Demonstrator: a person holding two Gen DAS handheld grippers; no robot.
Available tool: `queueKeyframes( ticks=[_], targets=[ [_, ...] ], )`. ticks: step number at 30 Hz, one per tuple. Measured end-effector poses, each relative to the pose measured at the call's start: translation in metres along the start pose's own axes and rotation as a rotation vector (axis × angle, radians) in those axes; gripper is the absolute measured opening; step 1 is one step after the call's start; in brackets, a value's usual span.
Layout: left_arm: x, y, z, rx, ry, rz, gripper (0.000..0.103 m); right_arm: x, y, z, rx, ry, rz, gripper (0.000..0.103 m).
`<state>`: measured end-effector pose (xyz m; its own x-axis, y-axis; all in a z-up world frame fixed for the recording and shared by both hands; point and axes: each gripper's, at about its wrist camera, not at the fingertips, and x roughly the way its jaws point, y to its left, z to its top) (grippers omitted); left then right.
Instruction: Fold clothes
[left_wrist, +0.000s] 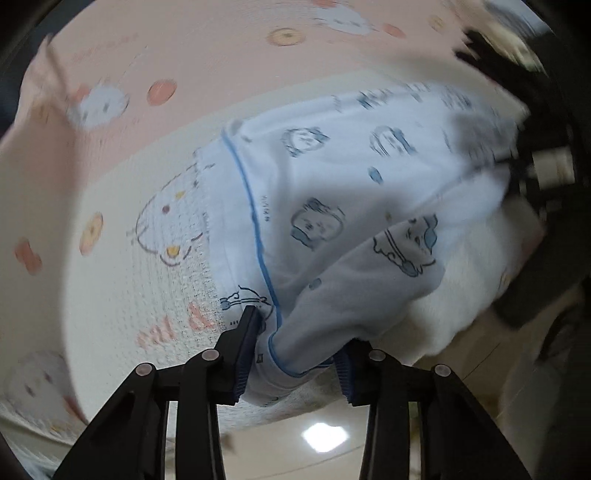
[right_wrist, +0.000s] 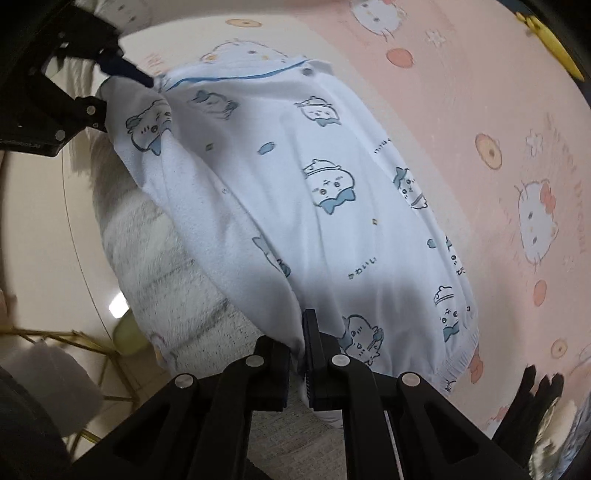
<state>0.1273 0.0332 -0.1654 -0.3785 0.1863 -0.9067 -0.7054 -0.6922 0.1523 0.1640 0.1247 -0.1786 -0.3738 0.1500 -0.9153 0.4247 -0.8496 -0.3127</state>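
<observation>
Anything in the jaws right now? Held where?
Both grip the white printed top: left gripper at the blue-piped edge, right gripper on a folded fabric edge.

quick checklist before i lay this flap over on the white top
1. Left gripper has cloth between its fingers: ok, though they stand apart.
2. Right gripper pinches the edge: ok.
3. Both hold the same white top: ok.
4. Lifted flap free of creases: not ok, it sags.
5. Rest of the top flat on the pink sheet: ok.
6. Far edge aligned: cannot tell.
</observation>
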Motion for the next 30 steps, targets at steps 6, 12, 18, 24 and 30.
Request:
queueKeyframes(
  ticks=[6, 12, 18, 24, 30],
  targets=[
    [-0.002, 0.019, 0.007, -0.117, 0.005, -0.064, 0.033, -0.010, -0.010, 0.007, 0.084, 0.011, 0.010, 0.008],
    [-0.014, 0.030, 0.015, -0.184, -0.026, -0.055, 0.033, -0.019, -0.032, 0.017, 0.203, -0.022, 0.034, 0.008],
    [-0.028, 0.040, 0.026, -0.231, -0.087, -0.060, 0.033, -0.022, -0.050, 0.014, 0.299, -0.044, 0.101, 0.008],
    [-0.029, 0.037, 0.042, -0.212, -0.105, -0.047, 0.033, -0.025, -0.058, 0.007, 0.347, -0.054, 0.137, 0.008],
    [-0.024, 0.041, 0.059, -0.192, -0.119, -0.015, 0.033, -0.011, -0.090, 0.015, 0.439, -0.056, 0.192, 0.008]
  ],
)
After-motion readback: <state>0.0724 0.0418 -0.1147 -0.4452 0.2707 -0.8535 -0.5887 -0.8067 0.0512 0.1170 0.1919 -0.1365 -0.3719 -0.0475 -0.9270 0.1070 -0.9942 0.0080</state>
